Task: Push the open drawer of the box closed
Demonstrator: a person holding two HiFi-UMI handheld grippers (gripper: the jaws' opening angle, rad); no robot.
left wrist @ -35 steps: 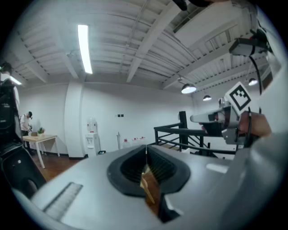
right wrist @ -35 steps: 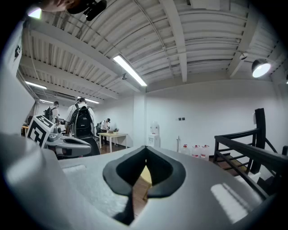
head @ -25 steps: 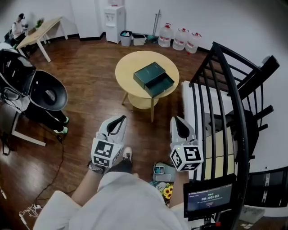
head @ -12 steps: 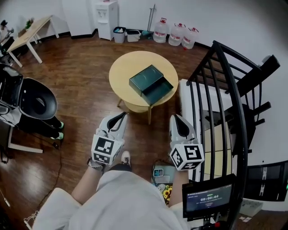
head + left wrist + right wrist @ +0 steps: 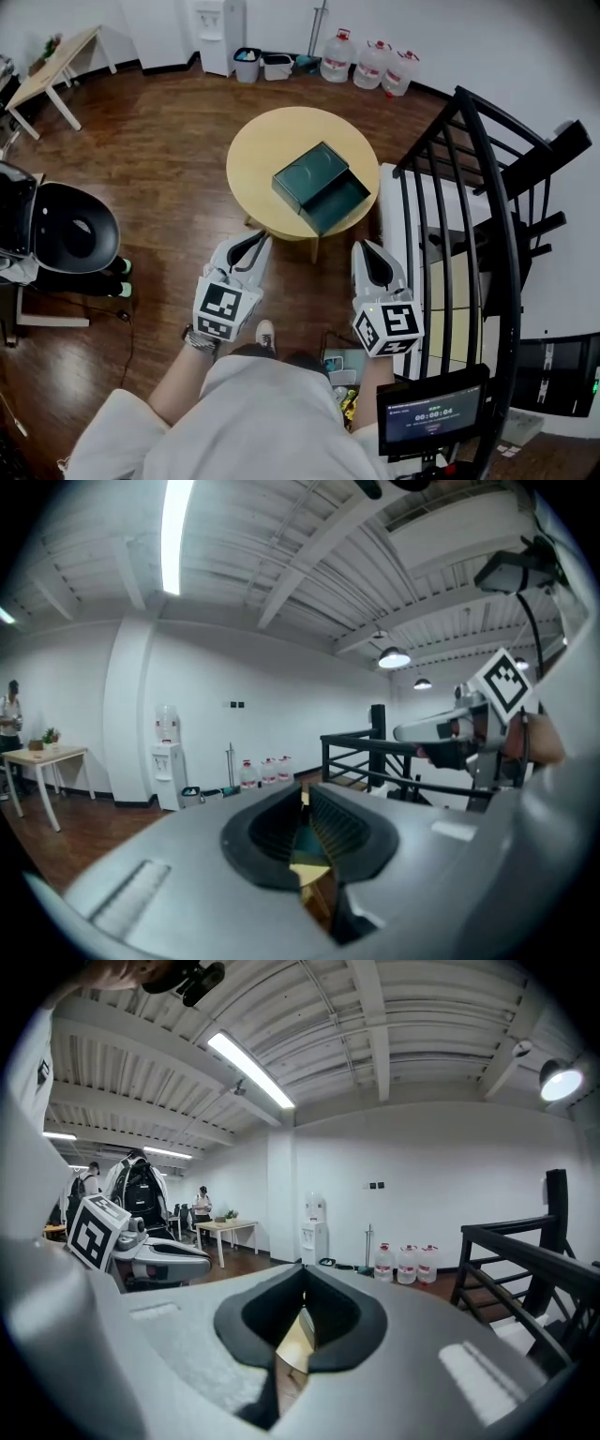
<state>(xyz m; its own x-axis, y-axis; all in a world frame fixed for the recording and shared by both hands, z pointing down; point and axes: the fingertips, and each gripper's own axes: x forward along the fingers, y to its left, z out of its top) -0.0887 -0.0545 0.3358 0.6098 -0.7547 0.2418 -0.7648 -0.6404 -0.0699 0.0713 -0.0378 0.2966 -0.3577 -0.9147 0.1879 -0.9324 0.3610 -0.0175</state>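
Observation:
A dark green box (image 5: 309,173) lies on the round yellow table (image 5: 272,141), its drawer (image 5: 339,204) pulled out toward the table's near right edge. Both grippers hang in front of the table, short of its edge, and touch nothing. My left gripper (image 5: 261,236) points at the table's near left side; its jaws have just been opening and stand a narrow slit apart (image 5: 306,794), with nothing between them. My right gripper (image 5: 364,246) is just below the drawer's corner in the head view. Its tips meet (image 5: 302,1269), shut on nothing.
A black metal railing (image 5: 469,187) runs along the right, with a white ledge (image 5: 398,216) between it and the table. A black chair (image 5: 70,225) stands at the left. Water jugs (image 5: 375,66) and a dispenser (image 5: 211,23) line the far wall.
Both grippers and the head camera have moved forward toward the round table. The table and box now sit closer to the gripper tips.

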